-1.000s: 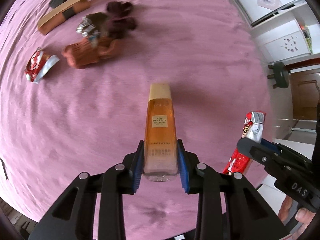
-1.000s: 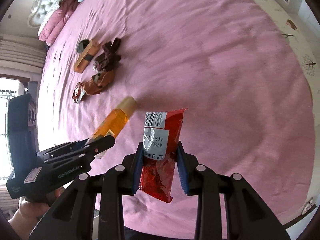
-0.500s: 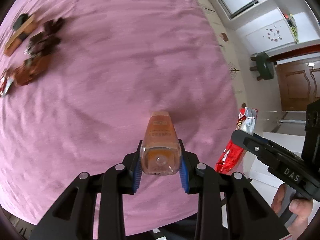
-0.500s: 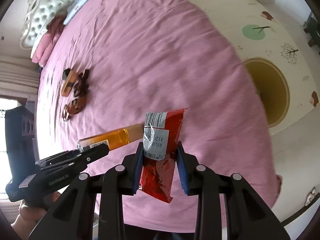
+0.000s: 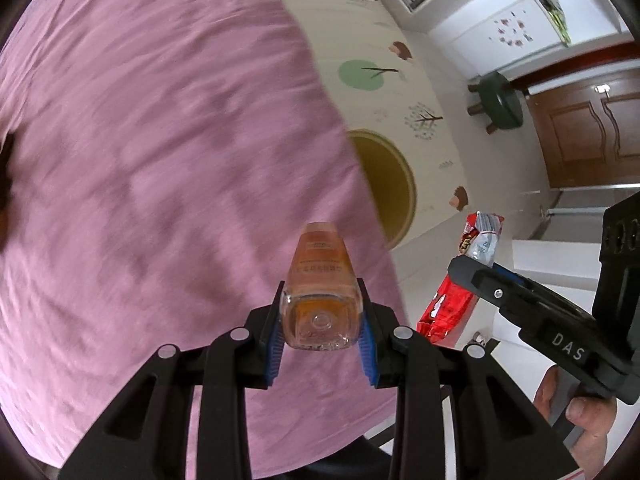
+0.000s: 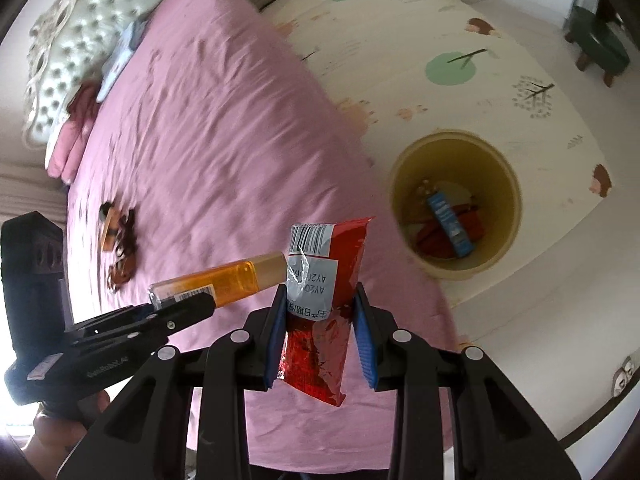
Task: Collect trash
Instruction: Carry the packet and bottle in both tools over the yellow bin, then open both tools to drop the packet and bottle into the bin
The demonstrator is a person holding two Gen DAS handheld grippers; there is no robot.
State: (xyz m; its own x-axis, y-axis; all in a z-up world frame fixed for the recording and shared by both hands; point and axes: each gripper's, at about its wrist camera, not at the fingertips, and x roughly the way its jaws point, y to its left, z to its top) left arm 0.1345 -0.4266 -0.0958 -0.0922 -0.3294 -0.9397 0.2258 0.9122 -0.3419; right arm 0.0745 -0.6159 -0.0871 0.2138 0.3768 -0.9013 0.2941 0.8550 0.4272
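Note:
My left gripper (image 5: 320, 320) is shut on an amber bottle (image 5: 320, 280) with a tan cap, held cap-forward above the edge of the pink bed (image 5: 160, 160). The same bottle (image 6: 224, 278) shows at the left of the right wrist view. My right gripper (image 6: 320, 328) is shut on a red snack wrapper (image 6: 324, 296) with a white barcode label, which also shows in the left wrist view as the wrapper (image 5: 460, 284). A yellow round bin (image 6: 500, 160) stands on the floor beside the bed, ahead and to the right, with trash inside. In the left wrist view the bin (image 5: 404, 184) is half hidden by the bed.
Brown and dark items (image 6: 120, 240) lie far back on the bed. A tufted headboard (image 6: 72, 48) and pink pillows are at the far end. A green stool (image 6: 600, 48) stands on the patterned floor mat (image 6: 440, 40). A wooden door (image 5: 592, 132) is at the right.
Both grippers have travelled together across the bed toward its edge, still holding the bottle and the wrapper. The bin and floor have come into view, and the bed items have receded.

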